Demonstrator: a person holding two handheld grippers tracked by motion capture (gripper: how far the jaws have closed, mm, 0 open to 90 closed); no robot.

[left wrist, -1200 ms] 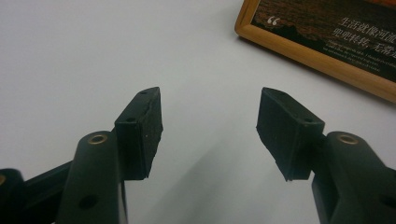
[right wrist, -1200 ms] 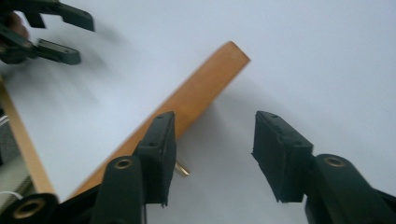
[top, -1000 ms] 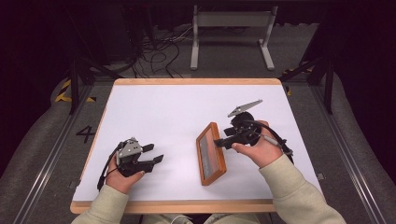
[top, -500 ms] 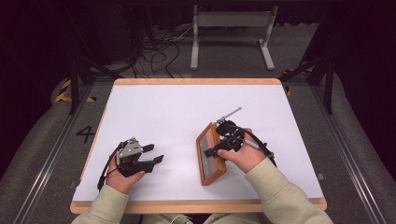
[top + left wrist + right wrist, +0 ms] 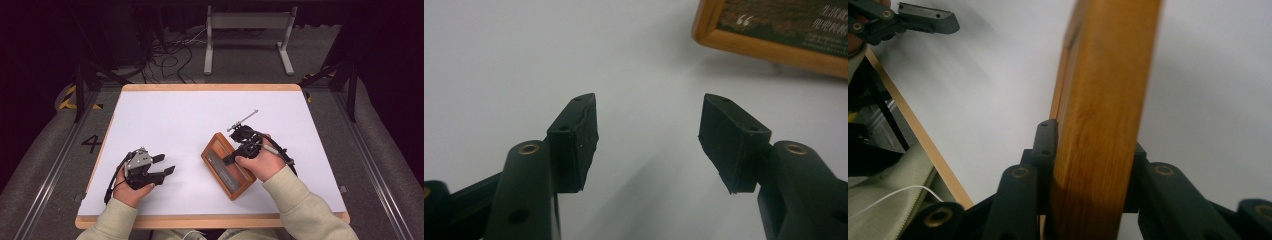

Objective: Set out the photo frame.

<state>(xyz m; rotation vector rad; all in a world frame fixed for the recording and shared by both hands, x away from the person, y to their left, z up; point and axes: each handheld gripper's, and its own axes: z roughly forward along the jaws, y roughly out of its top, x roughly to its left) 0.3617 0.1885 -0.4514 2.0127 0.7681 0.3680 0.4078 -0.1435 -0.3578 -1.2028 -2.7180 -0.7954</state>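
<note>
Wooden picture frame point(image 5: 228, 165), rectangular, with a dark inset panel and pale lettering, sits on the white bench point(image 5: 165, 120) right of centre, lying angled. The right gripper point(image 5: 231, 159) is on its right-hand edge, and its jaws have just been closing; the right gripper view has the frame's orange-brown rail point(image 5: 1103, 120) squeezed between both, so I'd call this the grab step, basically done. Left gripper point(image 5: 164, 165) rests off to the left, jaws wide with nothing between them. Next move probably needs a steady lift without letting the frame twist.
</note>
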